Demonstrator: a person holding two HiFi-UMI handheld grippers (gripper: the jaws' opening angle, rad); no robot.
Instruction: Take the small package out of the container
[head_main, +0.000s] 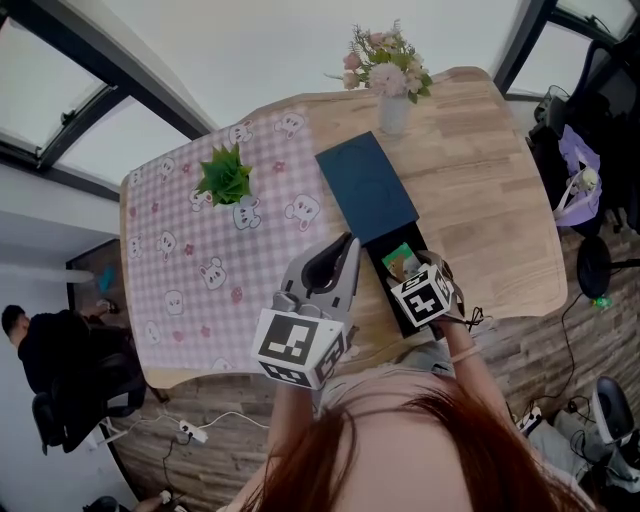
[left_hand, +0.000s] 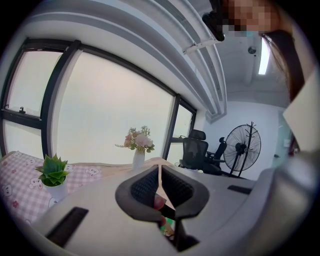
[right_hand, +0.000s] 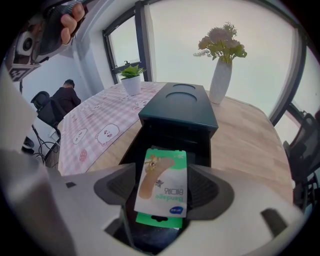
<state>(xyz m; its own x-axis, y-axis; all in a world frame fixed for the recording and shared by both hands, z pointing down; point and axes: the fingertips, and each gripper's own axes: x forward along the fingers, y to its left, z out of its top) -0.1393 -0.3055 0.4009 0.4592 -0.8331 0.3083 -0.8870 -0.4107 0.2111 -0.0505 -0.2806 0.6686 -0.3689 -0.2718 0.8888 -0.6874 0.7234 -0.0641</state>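
A dark box (head_main: 368, 185) lies on the wooden table, its drawer (head_main: 385, 268) pulled out toward me. In the drawer lies a small green-and-white bandage package (head_main: 402, 262) on top of another green one. My right gripper (head_main: 412, 276) points steeply down into the drawer. In the right gripper view the package (right_hand: 162, 175) fills the gap between the pads of the open right gripper (right_hand: 161, 190). I cannot tell whether they touch it. My left gripper (head_main: 345, 248) hovers left of the drawer, shut and empty. Its pads (left_hand: 150, 187) meet in a thin line.
A small green potted plant (head_main: 226, 178) stands on the pink checked cloth (head_main: 190, 270) at the left. A vase of flowers (head_main: 392, 100) stands behind the box. A person sits below the table's left end (head_main: 45, 345). An office chair (left_hand: 195, 150) and a fan (left_hand: 242, 147) stand beyond the table.
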